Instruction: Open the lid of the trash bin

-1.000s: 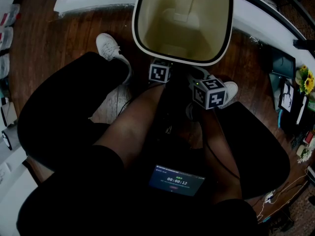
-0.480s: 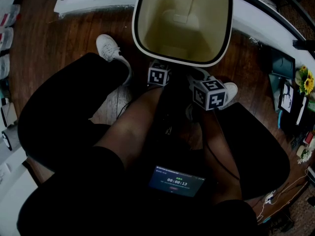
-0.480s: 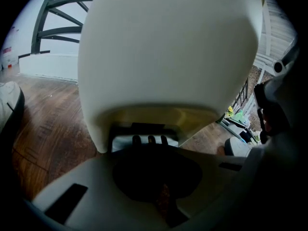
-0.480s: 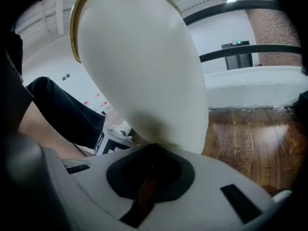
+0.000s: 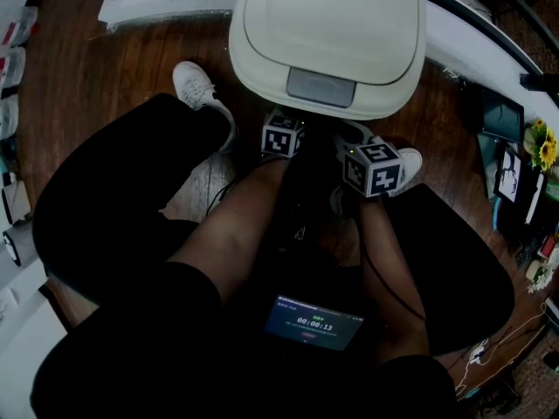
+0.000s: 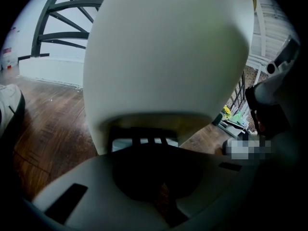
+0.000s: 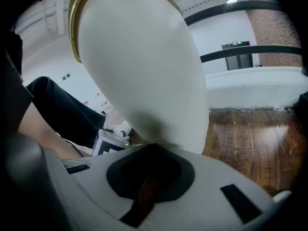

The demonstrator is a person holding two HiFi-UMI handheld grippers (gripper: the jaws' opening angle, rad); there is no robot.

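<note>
- Your left claw (image 6: 161,189) has its jaws drawn in to a thin slit. Only floorboards show through the slit, and nothing is gripped.
- Your right claw (image 7: 148,186) reads alike: the jaws are narrowed to a slit and hold nothing.
- In the head view both claws sit low, side by side, at the near side of the trash bin (image 6: 168,57).
- The left marker cube (image 5: 282,135) lies just below the lid's front edge. The right marker cube (image 5: 374,166) lies a little nearer to you.
- The trash bin stands on the wood floor (image 5: 113,77) straight ahead of your knees, with a white kerb (image 5: 166,7) behind it.
- Your left shoe (image 5: 199,90) is off to the bin's left. Your right shoe (image 5: 408,157) peeks out beside the right cube.
- The lid (image 5: 327,29) is down and covers the whole mouth of the bin.
- A grey panel (image 5: 321,86) sits at the lid's front edge, facing you, just above the left cube.
- In the left gripper view the bin's pale front wall fills the picture just past the jaws. You cannot tell there whether the claw touches it.
- In the right gripper view the same wall leans across the left and middle, with a yellowish seam at the upper left. The left cube shows low beside it, and the right claw's tips lie just under the wall.
- A small lit screen (image 5: 313,321) rests in your lap.
</note>
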